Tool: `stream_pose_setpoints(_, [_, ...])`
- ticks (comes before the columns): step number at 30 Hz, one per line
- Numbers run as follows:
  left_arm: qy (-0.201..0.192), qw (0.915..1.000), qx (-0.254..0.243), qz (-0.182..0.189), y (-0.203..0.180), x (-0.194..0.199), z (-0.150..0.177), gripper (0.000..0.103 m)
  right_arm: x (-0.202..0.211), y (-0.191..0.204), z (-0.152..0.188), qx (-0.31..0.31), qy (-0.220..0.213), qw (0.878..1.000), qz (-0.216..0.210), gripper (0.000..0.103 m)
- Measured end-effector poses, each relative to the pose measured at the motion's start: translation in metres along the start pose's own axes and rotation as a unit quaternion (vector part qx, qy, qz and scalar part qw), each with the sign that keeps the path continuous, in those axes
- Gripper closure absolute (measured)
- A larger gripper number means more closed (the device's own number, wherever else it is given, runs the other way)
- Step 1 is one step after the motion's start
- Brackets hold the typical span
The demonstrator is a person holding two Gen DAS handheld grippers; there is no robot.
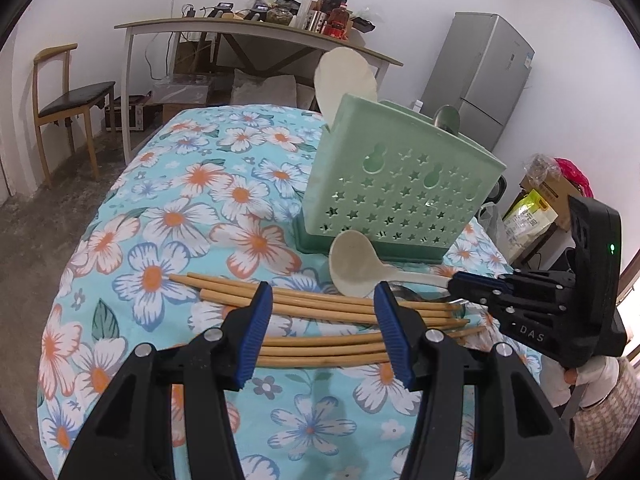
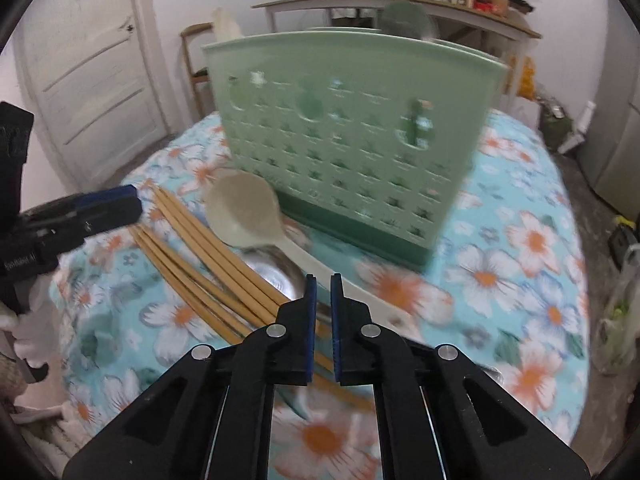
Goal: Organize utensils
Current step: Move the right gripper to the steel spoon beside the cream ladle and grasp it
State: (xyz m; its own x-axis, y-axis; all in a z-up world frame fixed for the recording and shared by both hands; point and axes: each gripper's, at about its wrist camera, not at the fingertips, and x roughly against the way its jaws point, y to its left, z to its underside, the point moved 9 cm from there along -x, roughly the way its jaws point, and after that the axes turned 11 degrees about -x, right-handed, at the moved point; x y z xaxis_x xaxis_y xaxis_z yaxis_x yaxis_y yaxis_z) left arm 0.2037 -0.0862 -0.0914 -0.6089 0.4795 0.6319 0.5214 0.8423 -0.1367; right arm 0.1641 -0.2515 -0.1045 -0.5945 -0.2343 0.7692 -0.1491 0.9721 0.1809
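Observation:
A green star-pierced utensil holder (image 1: pixel 400 184) (image 2: pixel 352 140) stands on the floral tablecloth (image 1: pixel 192 216). A white paddle (image 1: pixel 344 76) and a metal spoon (image 1: pixel 447 118) stick out of it. Several wooden chopsticks (image 1: pixel 320 304) (image 2: pixel 208 256) lie in front of it, beside a white spoon (image 1: pixel 356 264) (image 2: pixel 244 212) and a metal spoon (image 2: pixel 276 276). My left gripper (image 1: pixel 324 328) (image 2: pixel 134 202) is open just over the chopsticks, which run crosswise under its gap. My right gripper (image 2: pixel 323 292) (image 1: pixel 454 280) is shut, low at the spoon handles. The metal spoon's handle runs under its tips, and I cannot tell whether it is pinched.
The table's rounded edge drops off on the left and at the front. Behind stand a wooden chair (image 1: pixel 60 104), a cluttered desk (image 1: pixel 256 28) and a grey fridge (image 1: pixel 480 76). A white door (image 2: pixel 88 80) is at the left, with boxes and bags (image 1: pixel 540 200) on the right.

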Motion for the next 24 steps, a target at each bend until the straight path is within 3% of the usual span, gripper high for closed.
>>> stream_pose_setpoints(8, [-0.001, 0.9999, 0.011, -0.010, 0.010, 0.004, 0.003, 0.052, -0.034, 0.018, 0.007, 0.016, 0.061, 0.998, -0.019, 0.101])
stream_pose_setpoints(17, [-0.001, 0.9998, 0.021, -0.003, 0.011, 0.005, 0.003, 0.052, -0.023, 0.036, 0.031, 0.016, 0.088, 0.995, -0.052, 0.101])
stream_pose_setpoints(24, [0.000, 0.9998, 0.020, -0.004, 0.008, 0.005, 0.004, 0.052, -0.014, 0.051, 0.039, 0.033, 0.081, 0.995, -0.052, 0.101])
